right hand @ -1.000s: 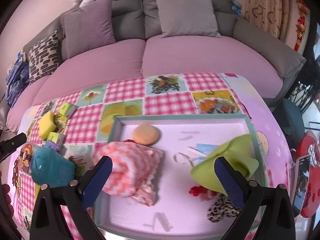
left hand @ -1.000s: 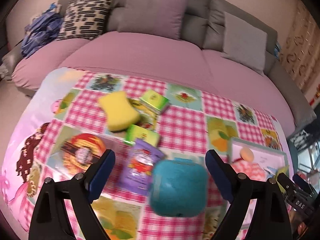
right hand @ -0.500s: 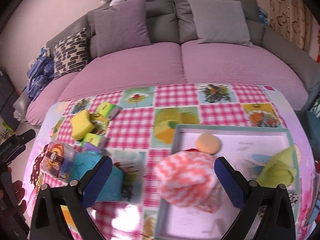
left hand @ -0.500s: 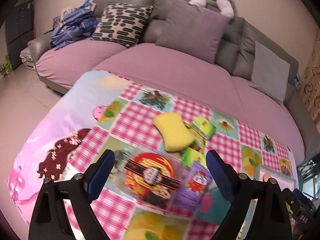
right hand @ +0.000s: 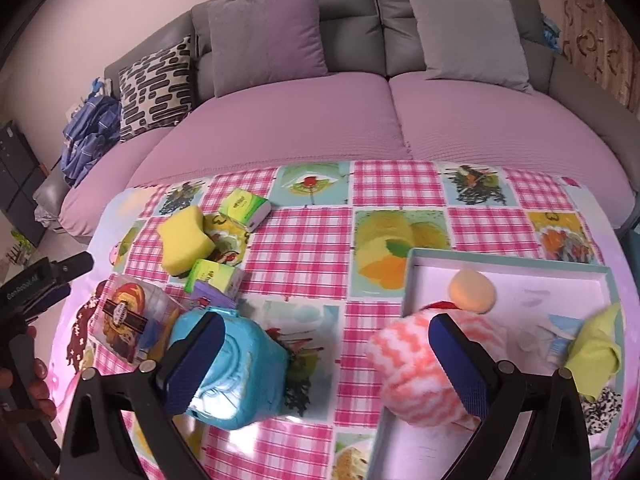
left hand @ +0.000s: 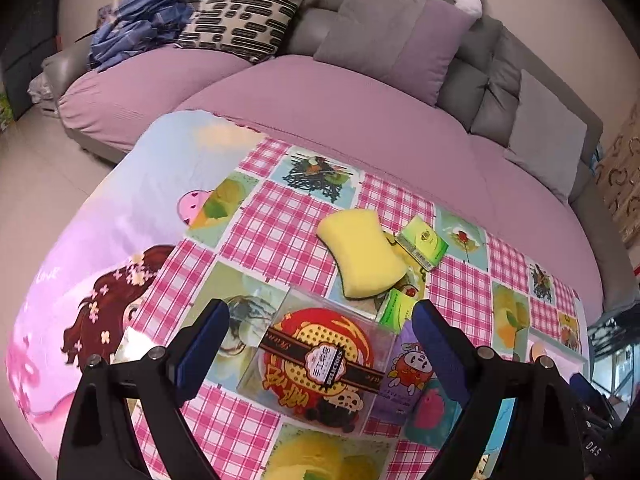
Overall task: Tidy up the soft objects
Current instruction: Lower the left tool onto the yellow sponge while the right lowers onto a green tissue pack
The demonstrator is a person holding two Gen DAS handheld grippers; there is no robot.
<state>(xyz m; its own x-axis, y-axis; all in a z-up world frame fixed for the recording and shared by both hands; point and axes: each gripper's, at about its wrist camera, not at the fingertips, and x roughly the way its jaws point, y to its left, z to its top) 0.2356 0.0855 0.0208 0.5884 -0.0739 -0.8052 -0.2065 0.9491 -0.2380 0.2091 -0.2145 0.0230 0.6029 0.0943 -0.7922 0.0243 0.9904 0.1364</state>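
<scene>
Hovering over the desk (left hand: 280, 240) with its pink checked picture cloth, both grippers are spread wide and empty. Between the left gripper (left hand: 320, 344) fingers sits a clear box (left hand: 316, 360), with the yellow sponge (left hand: 364, 256) just ahead. The right gripper (right hand: 320, 360) has a blue soft pouch (right hand: 240, 372) by its left finger and a pink-white fluffy cloth (right hand: 412, 364) by its right one, hanging over the rim of the white tray (right hand: 560, 284). A purple-grey sofa (right hand: 360, 132) fills the room behind.
</scene>
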